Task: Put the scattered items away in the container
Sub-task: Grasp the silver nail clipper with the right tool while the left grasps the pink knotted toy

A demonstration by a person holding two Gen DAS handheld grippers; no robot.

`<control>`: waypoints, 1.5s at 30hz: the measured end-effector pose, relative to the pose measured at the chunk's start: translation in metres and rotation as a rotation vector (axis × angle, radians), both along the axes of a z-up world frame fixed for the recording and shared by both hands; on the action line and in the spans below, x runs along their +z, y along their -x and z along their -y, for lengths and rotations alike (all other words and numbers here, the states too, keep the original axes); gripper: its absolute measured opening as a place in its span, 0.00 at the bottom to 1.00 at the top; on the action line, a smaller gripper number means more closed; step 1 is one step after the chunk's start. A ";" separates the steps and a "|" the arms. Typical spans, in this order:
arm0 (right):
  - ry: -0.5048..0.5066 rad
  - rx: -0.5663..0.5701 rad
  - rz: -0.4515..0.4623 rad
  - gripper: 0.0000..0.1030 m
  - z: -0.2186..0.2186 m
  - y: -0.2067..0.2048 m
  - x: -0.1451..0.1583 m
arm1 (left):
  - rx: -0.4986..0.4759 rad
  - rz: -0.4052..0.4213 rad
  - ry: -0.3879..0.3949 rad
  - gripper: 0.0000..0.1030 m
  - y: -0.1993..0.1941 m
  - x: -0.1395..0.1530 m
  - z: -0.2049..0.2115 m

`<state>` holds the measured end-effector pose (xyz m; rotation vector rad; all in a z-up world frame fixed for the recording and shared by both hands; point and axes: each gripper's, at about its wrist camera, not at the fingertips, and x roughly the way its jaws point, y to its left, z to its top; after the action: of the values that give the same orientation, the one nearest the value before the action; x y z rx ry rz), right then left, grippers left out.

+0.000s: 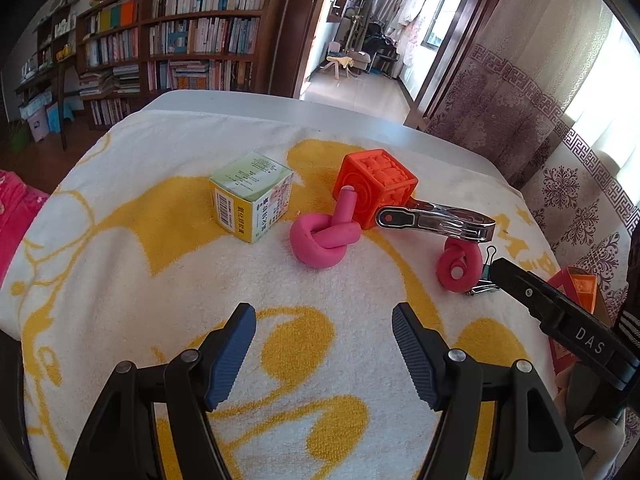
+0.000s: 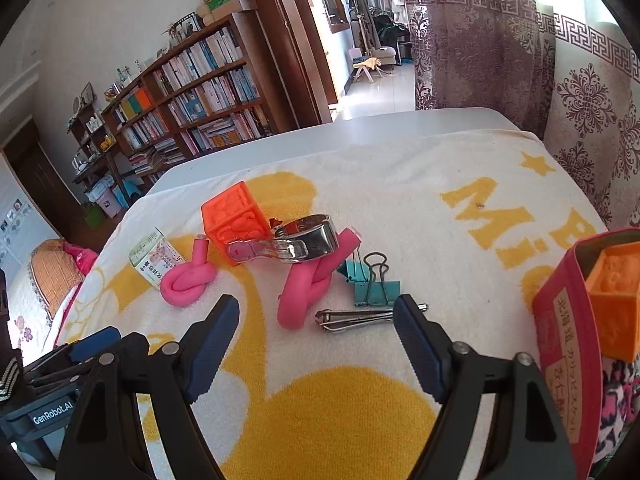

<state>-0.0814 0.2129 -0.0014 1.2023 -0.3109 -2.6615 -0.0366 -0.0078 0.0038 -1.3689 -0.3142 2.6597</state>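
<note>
Two grippers hung over a white and yellow towel (image 2: pixel 360 184) spread on a table, both with fingers spread wide and nothing between the pads: the left gripper (image 1: pixel 324 344) over bare towel, the right gripper (image 2: pixel 316 336) just short of the clutter. Landmark: the orange cube (image 2: pixel 234 222), resting on the towel with embossed faces. Touching the cube's near side lay a chrome clip (image 2: pixel 288 244), its long axis running from the cube's front face out to the right in the right wrist view, red-tipped handle toward the cube, broad jaw end away. A pink knotted foam rod (image 2: pixel 186 280) sat left of and nearer than the cube, one free end sticking up toward the cube. A second pink knot (image 2: pixel 308 284) lay right of the cube, under the chrome clip's jaw end, long axis running diagonally toward the camera. Beyond that, farther right from the cube, were two teal binder clips (image 2: pixel 370 284), wire handles pointing away from the camera, and in front of them a nail clipper (image 2: pixel 352 320), long axis crosswise, its right end hidden behind the right finger. Left of the cube stood a small medicine box (image 1: pixel 252 196) with Chinese print and a barcode; too small to read surely. Far right of the cube, at the towel's edge, stood the red container (image 2: pixel 568 344) with yellow Asian lettering on its wall, another orange block (image 2: pixel 616 304) already inside. Writing: "DAS" on the right gripper's body in the left view, "GenRobot.AI" on the left gripper's body in the right view.
</note>
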 end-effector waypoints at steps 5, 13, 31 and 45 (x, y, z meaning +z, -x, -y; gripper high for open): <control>0.027 -0.041 -0.004 0.80 0.003 0.024 -0.009 | 0.008 0.017 -0.002 0.70 0.001 -0.004 0.001; 0.036 0.003 0.001 0.83 0.008 0.047 -0.021 | 0.050 0.041 -0.015 0.70 0.005 -0.011 0.010; 0.215 0.245 -0.038 0.85 0.019 -0.003 0.000 | 0.067 0.047 0.004 0.70 0.008 -0.016 0.011; -0.146 -0.006 0.048 0.85 -0.007 0.022 -0.027 | 0.052 0.056 0.019 0.70 0.008 -0.020 0.006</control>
<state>-0.1038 0.2202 -0.0279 1.3111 -0.1298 -2.7032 -0.0449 -0.0136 -0.0163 -1.4631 -0.3357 2.6766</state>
